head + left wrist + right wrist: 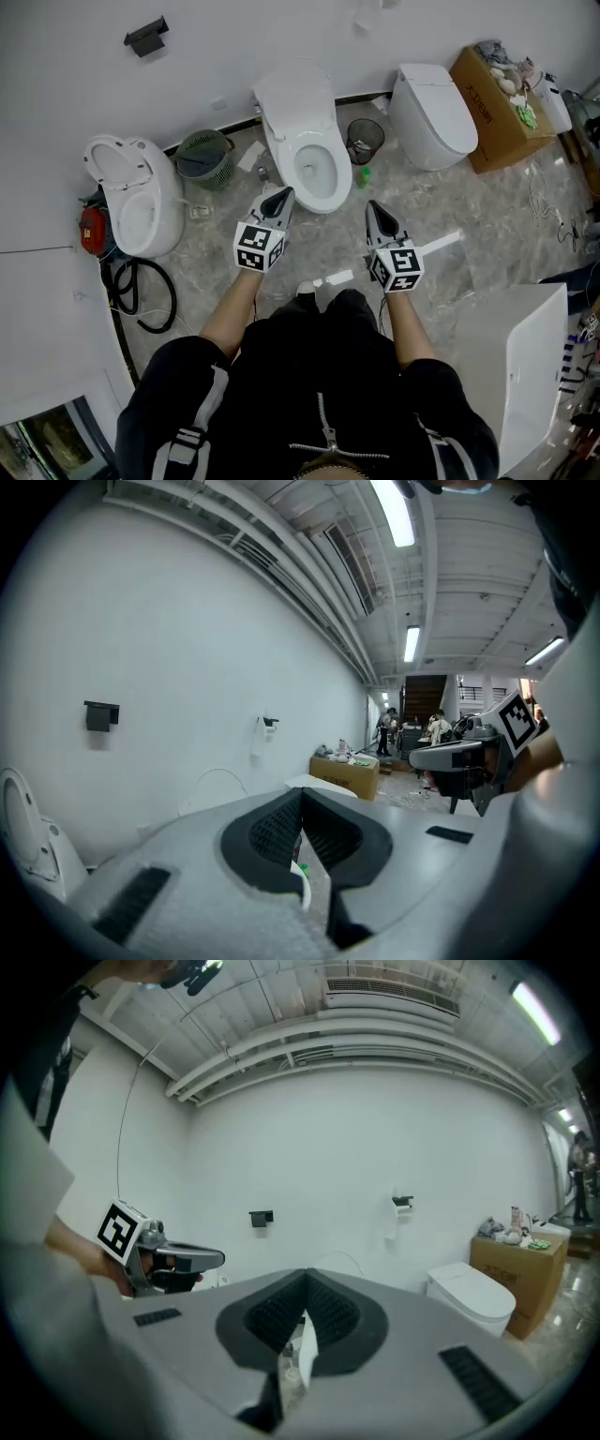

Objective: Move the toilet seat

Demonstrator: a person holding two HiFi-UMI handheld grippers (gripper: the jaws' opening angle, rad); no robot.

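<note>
I have both grippers held out over the grey marbled floor [216, 272], side by side and apart. The left gripper [285, 193] has its jaws pressed together with nothing between them, and its own view [302, 797] shows the same. The right gripper [372, 205] is likewise closed up and empty [305, 1281].

Straight ahead, against the white wall [75, 84], stands the middle toilet [281, 155] with its lid [295, 94] raised. The toilet seat [332, 184] looks to lie as the white ring on the bowl, just beyond the left gripper's tip; I can't be sure of that.

A second toilet [141, 202] stands open to the left and a closed one [433, 112] to the right. A green basket [204, 157] and a black mesh bin [365, 141] flank the middle one. A cardboard box [497, 117] sits far right, and a black hose [141, 298] is coiled on the floor at left.
</note>
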